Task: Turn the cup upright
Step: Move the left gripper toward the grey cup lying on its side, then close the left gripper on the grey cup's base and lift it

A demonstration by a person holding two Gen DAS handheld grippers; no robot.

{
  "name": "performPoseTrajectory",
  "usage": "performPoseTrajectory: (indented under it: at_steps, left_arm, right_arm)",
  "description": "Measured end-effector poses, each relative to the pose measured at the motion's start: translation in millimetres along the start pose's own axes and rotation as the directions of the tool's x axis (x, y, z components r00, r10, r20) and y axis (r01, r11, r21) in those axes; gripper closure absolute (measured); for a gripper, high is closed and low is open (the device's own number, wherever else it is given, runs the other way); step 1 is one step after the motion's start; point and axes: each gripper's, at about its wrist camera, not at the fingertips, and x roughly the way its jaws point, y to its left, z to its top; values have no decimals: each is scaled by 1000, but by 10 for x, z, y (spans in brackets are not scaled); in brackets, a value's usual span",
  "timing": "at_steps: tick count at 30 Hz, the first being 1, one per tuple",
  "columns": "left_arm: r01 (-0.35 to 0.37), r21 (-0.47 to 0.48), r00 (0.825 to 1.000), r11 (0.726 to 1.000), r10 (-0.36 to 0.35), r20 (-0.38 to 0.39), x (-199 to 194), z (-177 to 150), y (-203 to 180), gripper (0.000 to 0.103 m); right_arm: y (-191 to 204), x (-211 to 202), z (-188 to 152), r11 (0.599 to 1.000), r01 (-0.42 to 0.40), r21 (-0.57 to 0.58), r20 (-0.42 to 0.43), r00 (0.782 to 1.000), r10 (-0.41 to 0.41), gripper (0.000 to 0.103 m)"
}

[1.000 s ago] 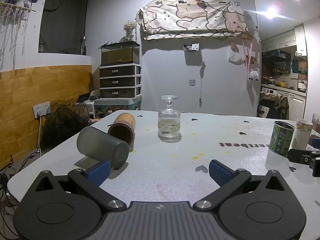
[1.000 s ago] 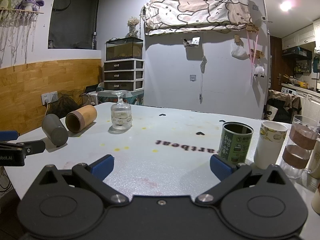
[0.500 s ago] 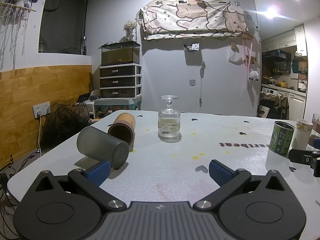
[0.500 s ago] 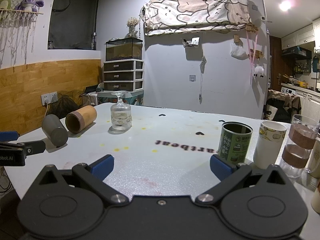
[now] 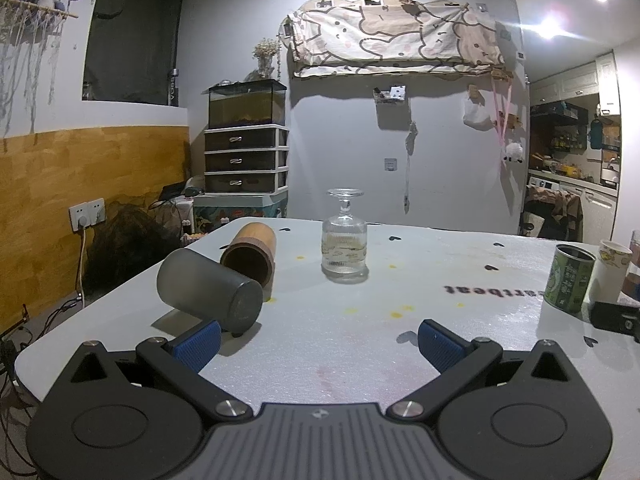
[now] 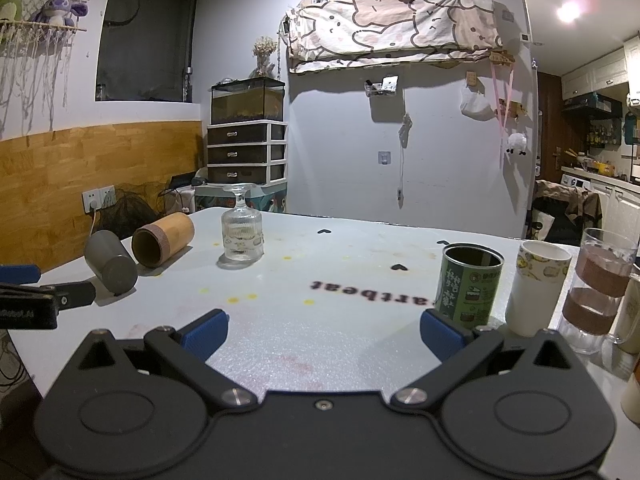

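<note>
Lying sideways just beyond left gripper: grey cup.

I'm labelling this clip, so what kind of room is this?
Most likely a lived-in home: a fish tank on plastic drawers, a cartoon blanket hung on the wall, and kitchen cabinets off to the right.

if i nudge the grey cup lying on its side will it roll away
Probably. The grey cup is a smooth cylinder lying on its side on the flat table, so it should roll sideways. The bamboo cup beside it may stop it. Its matte finish looks fairly grippable.
</note>
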Motion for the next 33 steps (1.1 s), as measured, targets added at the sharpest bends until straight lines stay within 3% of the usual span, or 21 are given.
performPoseTrajectory:
  at_steps: [6,10,15,22,26,33]
  left_arm:
    - [-70,-109,997,992,68,-22,206,114,238,0]
    - [-126,-223,992,967,119,-47,380,235,473,0]
    - [-214,-371,977,904,201,-74,620,394,732,0]
    - [-260,-520,965,813,241,-106,968,559,888,0]
    - [-311,-549,950,776,273,-153,1171,603,912,0]
    - [-427,-559,904,711,312,-293,1531,507,945,1]
  right_arm:
    - [7,-4,12,1000,-3,-3,10,1000,3,0]
    - [13,-20,16,1000,-4,-1,11,1000,4,0]
    - [48,-72,-11,1000,-10,3,8,1000,10,0]
    - [73,-76,-38,1000,-17,2,1,1000,17,0]
    - [52,-77,-52,1000,-16,5,-3,1000,16,0]
    - [21,-73,-65,1000,-16,11,-10,1000,16,0]
